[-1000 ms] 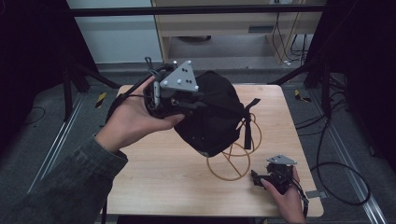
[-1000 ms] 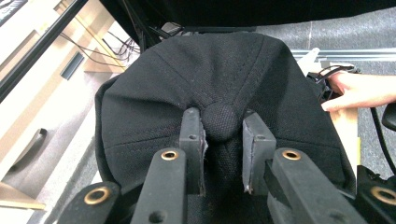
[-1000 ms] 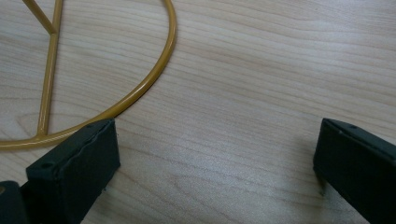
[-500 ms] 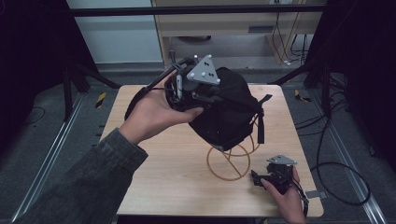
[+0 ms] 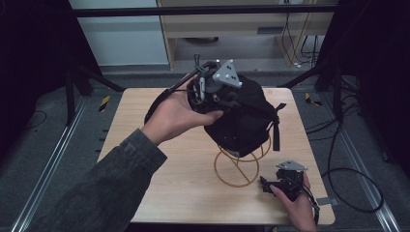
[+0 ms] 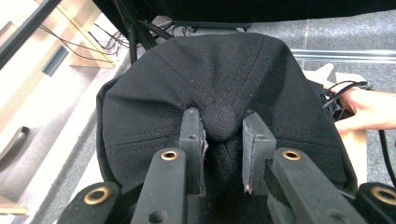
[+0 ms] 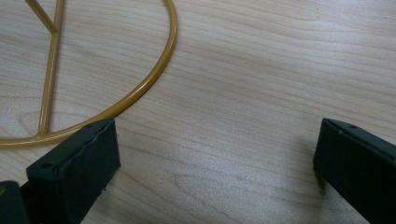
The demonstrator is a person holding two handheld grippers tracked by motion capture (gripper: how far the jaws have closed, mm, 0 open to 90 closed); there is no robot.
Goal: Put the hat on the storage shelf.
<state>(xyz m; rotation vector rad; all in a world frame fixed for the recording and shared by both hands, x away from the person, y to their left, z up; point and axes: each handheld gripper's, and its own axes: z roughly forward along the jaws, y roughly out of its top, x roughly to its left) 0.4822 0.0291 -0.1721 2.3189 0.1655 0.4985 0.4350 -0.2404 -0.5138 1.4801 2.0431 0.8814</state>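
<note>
A black cap (image 5: 244, 118) hangs over the top of a gold wire stand (image 5: 238, 166) near the middle of the wooden table (image 5: 159, 193). My left gripper (image 5: 227, 99) is shut on the cap: in the left gripper view (image 6: 220, 123) its pads pinch the round top button (image 6: 220, 122) of the cap's crown (image 6: 219, 70). My right gripper (image 5: 270, 184) rests on the table at the front right, just right of the stand's base ring. In the right gripper view (image 7: 215, 158) its jaws stand wide open over bare wood, with the gold ring (image 7: 140, 88) beside the left jaw.
The cap's strap (image 5: 276, 128) dangles on its right side. Behind the table stand a wooden cabinet (image 5: 232, 24) and dark tripod legs (image 5: 82, 77). Cables (image 5: 348, 159) trail over the floor to the right.
My left hand has carried the cap to the right and a little down, from left of the stand to over its top. The right gripper has stayed in place.
</note>
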